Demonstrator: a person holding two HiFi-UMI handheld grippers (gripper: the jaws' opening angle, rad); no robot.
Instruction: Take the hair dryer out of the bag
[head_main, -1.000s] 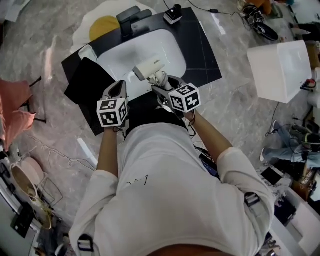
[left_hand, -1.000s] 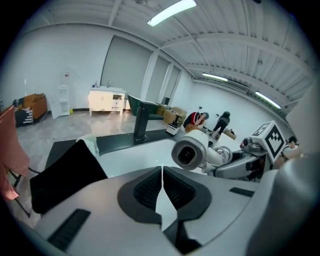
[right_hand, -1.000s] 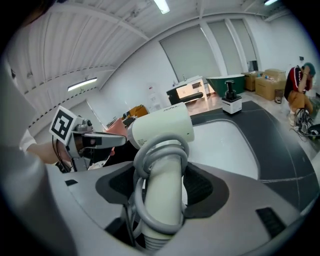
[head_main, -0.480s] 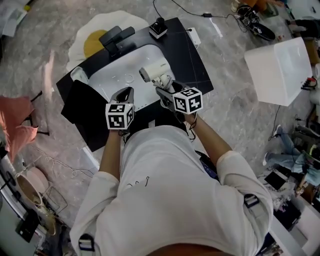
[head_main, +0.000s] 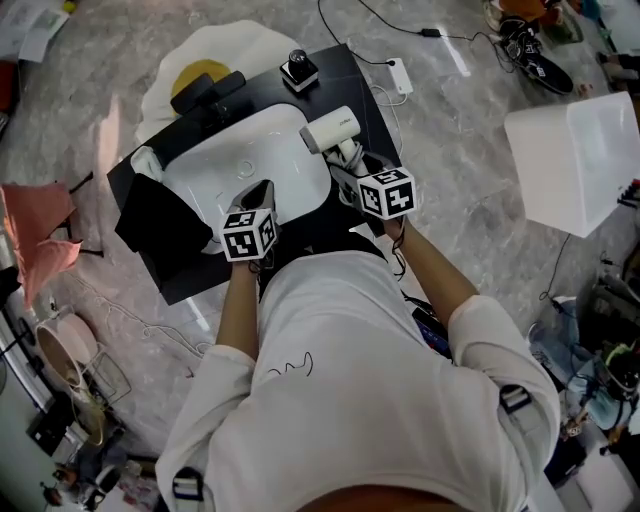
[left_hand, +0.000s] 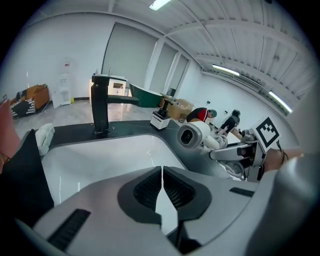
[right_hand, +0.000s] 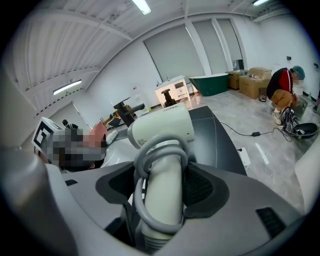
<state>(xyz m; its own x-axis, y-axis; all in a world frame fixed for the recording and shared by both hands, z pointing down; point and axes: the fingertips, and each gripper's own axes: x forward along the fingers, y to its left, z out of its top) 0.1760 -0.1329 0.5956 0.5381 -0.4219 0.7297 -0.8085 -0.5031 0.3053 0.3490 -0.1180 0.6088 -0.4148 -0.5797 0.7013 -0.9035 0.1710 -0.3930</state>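
The white hair dryer (head_main: 333, 127) hangs over the counter by the basin's right rim, with its grey cord wound round the handle. My right gripper (head_main: 350, 172) is shut on that handle; in the right gripper view the hair dryer (right_hand: 162, 127) rises between the pads (right_hand: 200, 187). My left gripper (head_main: 256, 196) is shut and holds nothing, its jaws (left_hand: 162, 187) over the basin's near edge. From there the hair dryer (left_hand: 192, 136) and right gripper (left_hand: 240, 152) show at the right. The black bag (head_main: 165, 215) lies flat on the counter's left.
A white sink basin (head_main: 215, 165) sits in a black counter (head_main: 375, 110), with a black faucet (head_main: 205, 90) behind it. A small black and white device (head_main: 298, 70) stands at the back. On the floor are a power strip (head_main: 400, 75) and a white box (head_main: 580, 160).
Both grippers moved right across the sink. The hair dryer went from above the basin to its right rim, still held. The left gripper stayed shut.
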